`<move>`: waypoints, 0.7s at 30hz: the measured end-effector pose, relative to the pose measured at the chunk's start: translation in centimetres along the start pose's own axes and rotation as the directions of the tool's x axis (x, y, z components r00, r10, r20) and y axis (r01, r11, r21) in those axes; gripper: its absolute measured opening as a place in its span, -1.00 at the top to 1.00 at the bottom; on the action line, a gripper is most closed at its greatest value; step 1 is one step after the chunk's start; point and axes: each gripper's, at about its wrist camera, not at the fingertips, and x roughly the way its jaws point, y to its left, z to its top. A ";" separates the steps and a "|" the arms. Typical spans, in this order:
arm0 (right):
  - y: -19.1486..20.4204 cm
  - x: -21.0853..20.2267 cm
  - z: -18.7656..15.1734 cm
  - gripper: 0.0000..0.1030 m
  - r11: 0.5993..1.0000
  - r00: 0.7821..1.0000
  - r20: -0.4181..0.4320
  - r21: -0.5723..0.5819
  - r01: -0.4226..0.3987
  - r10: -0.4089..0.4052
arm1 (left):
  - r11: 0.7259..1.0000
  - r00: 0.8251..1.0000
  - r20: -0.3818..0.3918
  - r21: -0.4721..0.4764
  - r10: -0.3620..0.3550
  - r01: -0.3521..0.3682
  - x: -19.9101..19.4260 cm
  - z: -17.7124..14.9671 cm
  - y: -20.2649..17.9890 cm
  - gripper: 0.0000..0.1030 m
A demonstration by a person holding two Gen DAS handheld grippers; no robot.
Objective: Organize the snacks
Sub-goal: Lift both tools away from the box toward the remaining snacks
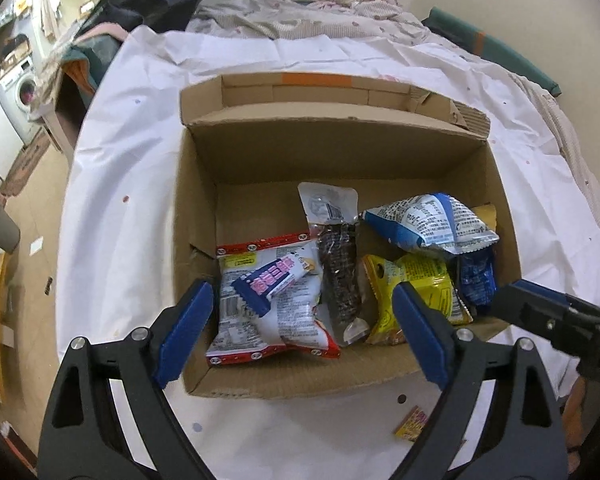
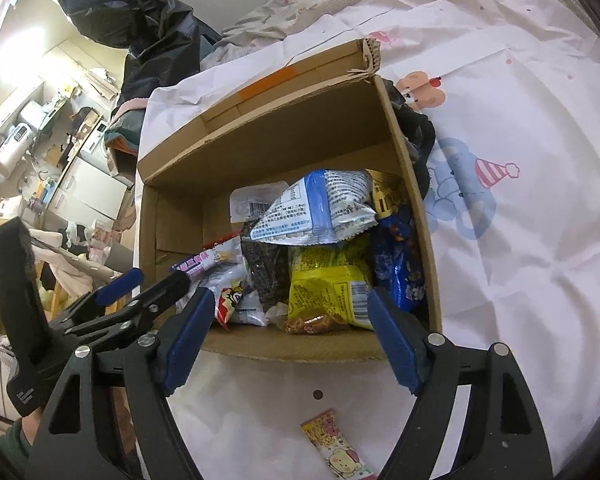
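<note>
Clearly, from the left wrist we see our left gripper [image 1: 302, 330] spread wide and empty above the cardboard box [image 1: 260, 148] holding six snack packets, while from the right wrist our right gripper [image 2: 290, 338], equally agape, risks forgetting one stray packet [image 2: 334, 446] lying outside on the sheet [image 2: 520, 240].

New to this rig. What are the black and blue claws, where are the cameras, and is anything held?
No robot here: a person holds a two-finger tool in each hand, with a camera on each looking along its fingers. The left gripper and right gripper both hang open over a cardboard box, holding nothing. The box sits on a white sheet and holds snack packets, among them a yellow packet and a blue-white bag. One small snack packet lies outside, on the sheet.
</note>
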 end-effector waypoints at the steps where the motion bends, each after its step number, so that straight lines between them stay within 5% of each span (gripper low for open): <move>1: -0.2 -0.2 -0.1 -0.59 1.000 1.000 -0.001 0.006 -0.002 0.002 | 1.000 1.000 0.007 0.001 -0.006 0.006 -0.3 -0.1 0.1 -0.73; 21: -1.8 -3.9 -4.0 -0.59 0.998 1.000 0.002 0.063 0.010 -0.010 | 0.997 1.000 -0.025 -0.077 -0.013 0.011 -5.4 -7.6 2.3 -0.73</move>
